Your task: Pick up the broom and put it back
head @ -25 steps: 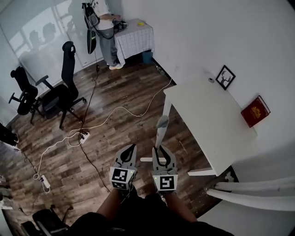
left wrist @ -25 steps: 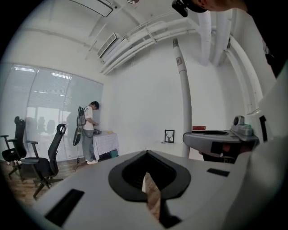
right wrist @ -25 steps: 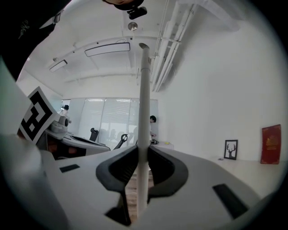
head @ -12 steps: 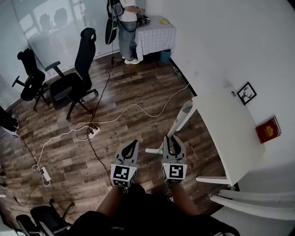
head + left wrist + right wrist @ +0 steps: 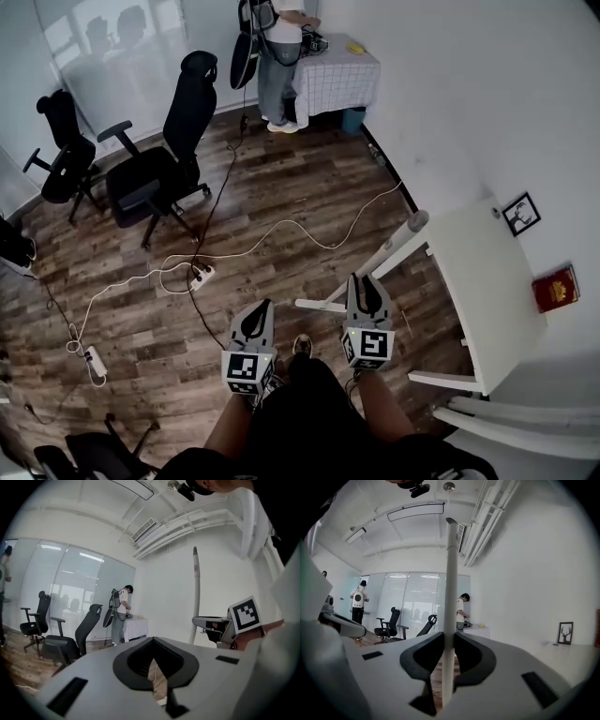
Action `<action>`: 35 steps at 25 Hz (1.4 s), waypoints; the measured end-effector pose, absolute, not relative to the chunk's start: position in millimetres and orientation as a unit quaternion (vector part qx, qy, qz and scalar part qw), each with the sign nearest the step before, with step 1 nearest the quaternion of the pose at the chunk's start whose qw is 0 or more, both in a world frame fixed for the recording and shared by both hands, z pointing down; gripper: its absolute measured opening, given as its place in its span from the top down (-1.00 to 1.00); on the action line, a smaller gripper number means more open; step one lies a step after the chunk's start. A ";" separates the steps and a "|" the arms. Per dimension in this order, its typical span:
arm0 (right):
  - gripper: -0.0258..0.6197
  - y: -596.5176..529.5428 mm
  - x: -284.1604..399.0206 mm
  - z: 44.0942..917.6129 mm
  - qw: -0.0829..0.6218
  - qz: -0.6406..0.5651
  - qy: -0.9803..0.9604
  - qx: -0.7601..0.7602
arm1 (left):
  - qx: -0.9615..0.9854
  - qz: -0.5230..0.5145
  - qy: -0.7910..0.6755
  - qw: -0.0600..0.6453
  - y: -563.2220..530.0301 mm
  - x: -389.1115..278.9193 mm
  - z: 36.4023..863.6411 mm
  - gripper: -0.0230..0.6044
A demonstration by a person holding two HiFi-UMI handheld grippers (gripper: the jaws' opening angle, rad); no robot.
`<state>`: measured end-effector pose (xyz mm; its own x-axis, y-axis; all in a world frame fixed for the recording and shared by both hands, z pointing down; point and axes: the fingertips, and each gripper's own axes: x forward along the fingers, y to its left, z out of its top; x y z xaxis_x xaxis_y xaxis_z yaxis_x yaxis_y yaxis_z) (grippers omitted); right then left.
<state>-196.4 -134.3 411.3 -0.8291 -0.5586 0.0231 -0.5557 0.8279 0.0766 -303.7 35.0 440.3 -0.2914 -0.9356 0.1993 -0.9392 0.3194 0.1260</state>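
Head view: the right gripper [image 5: 366, 289] pinches the white pole of the broom [image 5: 388, 254], which is lifted clear of the wood floor [image 5: 281, 187] and leans toward 1 o'clock, its top end near the corner of the white table [image 5: 487, 300] at 3 o'clock. The left gripper [image 5: 260, 317], at 9 o'clock of the right one and apart from it, touches nothing. A short white bar [image 5: 314, 305] shows between the two grippers; whether it belongs to the broom cannot be told, and the brush end is not in sight, covered by the gripper and the carrier's body. Office chairs [image 5: 173, 141] stand at 10 o'clock, a person [image 5: 278, 56] at a checked table [image 5: 339, 77] at 12 o'clock, and cables [image 5: 281, 228] cross the floor. Left gripper view: the left gripper [image 5: 152, 641] has its jaws pressed together on nothing, only a slit of floor showing through; the broom [image 5: 196, 592] rises at 2 o'clock above the right gripper [image 5: 220, 623]. Right gripper view: the right gripper [image 5: 449, 637] has its jaws closed on the broom [image 5: 451, 583], which stands upright through the centre to 12 o'clock; its lower part is cut off behind the jaws. Judged progress: the pick-up looks done and the broom is being carried; the putting back is not yet done, and no view shows a holder or corner that is plainly its place.
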 end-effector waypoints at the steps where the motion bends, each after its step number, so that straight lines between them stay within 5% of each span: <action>1: 0.64 -139.3 -207.3 415.1 0.023 -0.029 -0.956 0.291 | 0.578 0.006 -0.806 0.124 33.5 -313.9 444.1 0.93; 17: 0.64 -282.6 -349.9 440.6 -0.007 -0.021 -0.942 0.334 | 0.612 0.070 -0.782 0.096 -106.8 -457.8 428.2 0.93; 25: 0.64 -332.2 -363.9 415.5 -0.033 -0.008 -0.915 0.401 | 0.686 0.101 -0.712 0.111 -185.8 -476.3 442.6 0.93; 35: 0.64 -373.8 -346.4 476.6 0.026 -0.011 -0.829 0.558 | 0.810 0.104 -0.567 0.111 -279.3 -507.9 467.4 0.93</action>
